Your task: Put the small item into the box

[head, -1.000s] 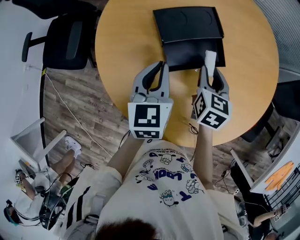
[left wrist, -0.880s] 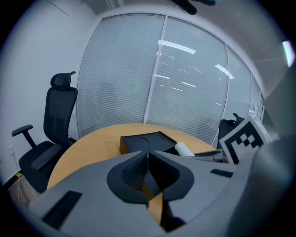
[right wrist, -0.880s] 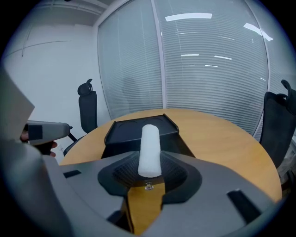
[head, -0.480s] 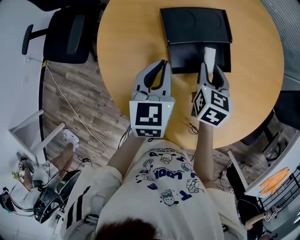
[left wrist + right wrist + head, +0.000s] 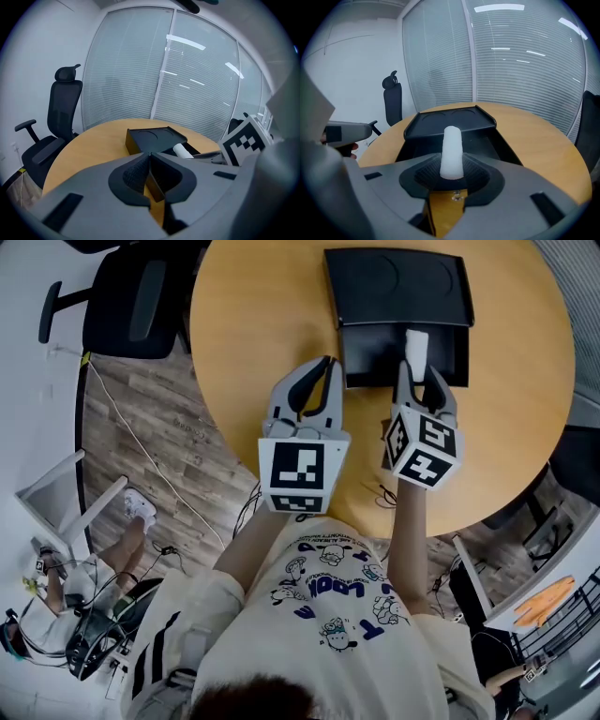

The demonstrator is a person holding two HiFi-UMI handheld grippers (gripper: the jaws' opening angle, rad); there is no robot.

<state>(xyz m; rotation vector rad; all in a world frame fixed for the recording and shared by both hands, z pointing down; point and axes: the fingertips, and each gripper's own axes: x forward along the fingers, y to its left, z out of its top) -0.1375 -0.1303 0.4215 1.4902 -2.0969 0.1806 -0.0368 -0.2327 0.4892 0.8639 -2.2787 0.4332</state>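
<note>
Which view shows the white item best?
Right gripper view: the white item stands centred, clamped in the right claw, before the open black box. Head view shows it small from above, over the box. Left gripper view catches only part of it.

White small item; black box at upper right; tan table; floor at left looks brown, wood-grained.
</note>
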